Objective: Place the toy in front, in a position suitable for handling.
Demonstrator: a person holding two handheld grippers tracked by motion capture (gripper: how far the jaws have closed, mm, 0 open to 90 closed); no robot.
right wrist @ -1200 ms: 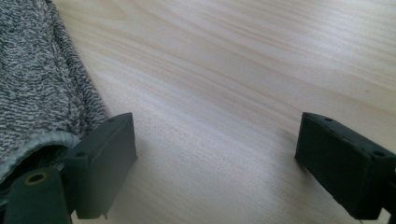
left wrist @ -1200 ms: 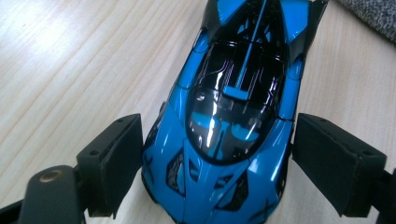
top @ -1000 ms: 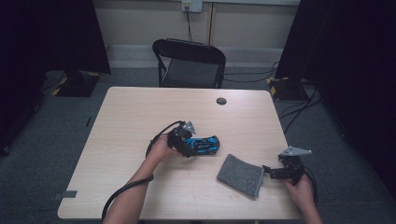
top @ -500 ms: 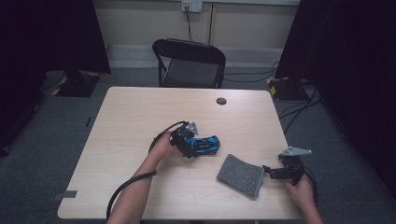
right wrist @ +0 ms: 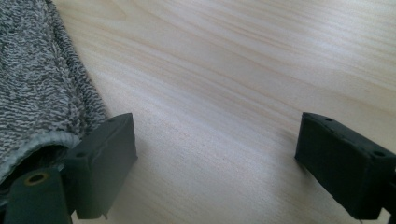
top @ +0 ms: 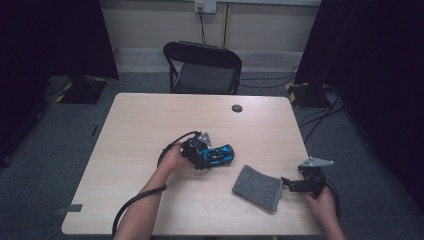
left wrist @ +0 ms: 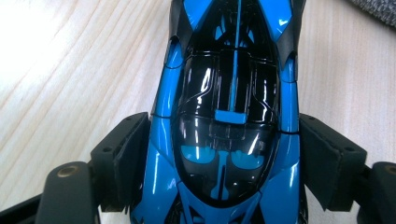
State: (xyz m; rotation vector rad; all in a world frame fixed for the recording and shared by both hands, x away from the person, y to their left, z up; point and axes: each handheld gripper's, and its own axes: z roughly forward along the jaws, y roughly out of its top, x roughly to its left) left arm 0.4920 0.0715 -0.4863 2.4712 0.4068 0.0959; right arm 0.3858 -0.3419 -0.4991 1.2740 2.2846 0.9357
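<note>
A blue and black toy car (top: 220,156) lies on the wooden table (top: 150,120) near its middle. My left gripper (top: 210,157) reaches it from the left, with the car's body (left wrist: 229,140) between the jaws. The jaws have just been closing, and both pads (left wrist: 128,154) now touch the car's sides. A grey cloth (top: 257,186) lies folded at the front right. Just to its right my right gripper (top: 289,184) stands open on the table. In the right gripper view one jaw is at the cloth's edge (right wrist: 32,84), with bare wood between the jaws.
A black folding chair (top: 202,67) stands behind the table's far edge. A small black round cap (top: 237,108) sits on the table at the back right. Cables run across the floor at the right, and dark curtains hang on both sides.
</note>
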